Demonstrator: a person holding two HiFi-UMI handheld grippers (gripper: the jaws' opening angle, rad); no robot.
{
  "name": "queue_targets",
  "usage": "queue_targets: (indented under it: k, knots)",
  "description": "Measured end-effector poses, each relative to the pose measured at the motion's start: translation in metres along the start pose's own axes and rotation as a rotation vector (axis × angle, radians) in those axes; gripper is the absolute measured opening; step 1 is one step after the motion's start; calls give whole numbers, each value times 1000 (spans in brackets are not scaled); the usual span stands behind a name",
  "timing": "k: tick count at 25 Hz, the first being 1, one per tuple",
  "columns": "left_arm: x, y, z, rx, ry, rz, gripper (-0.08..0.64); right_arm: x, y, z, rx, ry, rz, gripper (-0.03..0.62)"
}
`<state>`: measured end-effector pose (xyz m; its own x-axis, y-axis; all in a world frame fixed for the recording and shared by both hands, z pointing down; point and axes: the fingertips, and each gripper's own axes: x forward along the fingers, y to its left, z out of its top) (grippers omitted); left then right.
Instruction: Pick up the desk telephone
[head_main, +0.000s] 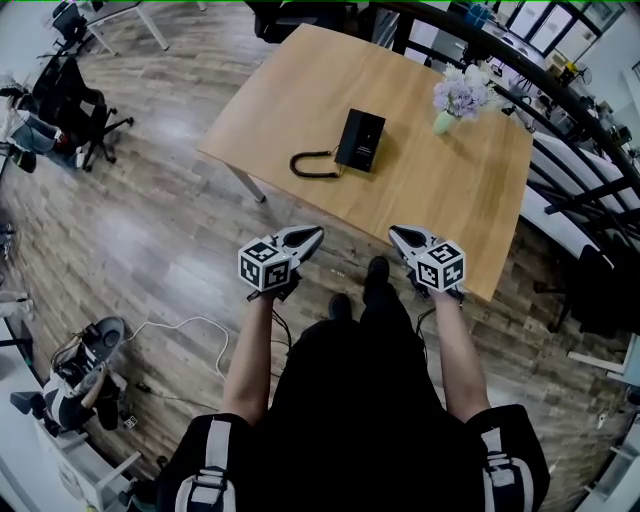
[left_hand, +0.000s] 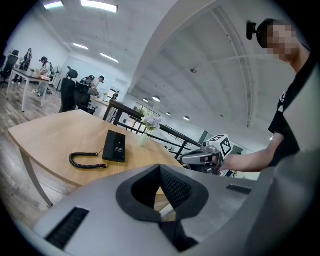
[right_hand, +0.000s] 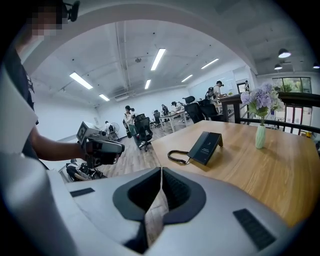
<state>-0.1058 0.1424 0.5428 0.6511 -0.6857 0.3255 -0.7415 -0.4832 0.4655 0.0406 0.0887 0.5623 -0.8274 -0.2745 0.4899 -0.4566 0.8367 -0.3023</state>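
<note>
A: The claws?
B: Both the left gripper and right gripper — jaws pressed together, nothing between them.
A: And the desk telephone?
B: On the table, ahead of both — well apart.

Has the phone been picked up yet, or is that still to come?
Nothing looks done yet. The phone lies untouched on the table, its cord coiled beside it. Nothing is in hand: the left gripper and right gripper are both shut and empty, short of the table's near edge. Left to do: reach the phone, open the jaws, grip it and lift.
</note>
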Motion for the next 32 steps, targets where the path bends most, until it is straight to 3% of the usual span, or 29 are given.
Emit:
queue_targets:
  k: [6, 14, 32]
  knots:
    - [-10, 14, 5, -5, -29, 39, 21, 12, 2, 8, -25, 6, 23, 31]
    - [1, 20, 9, 2, -18, 33, 21, 17, -4, 11, -18, 7, 27, 31]
    - [44, 41, 27, -23, 11, 45, 21, 31, -52, 16, 14, 43, 50, 31]
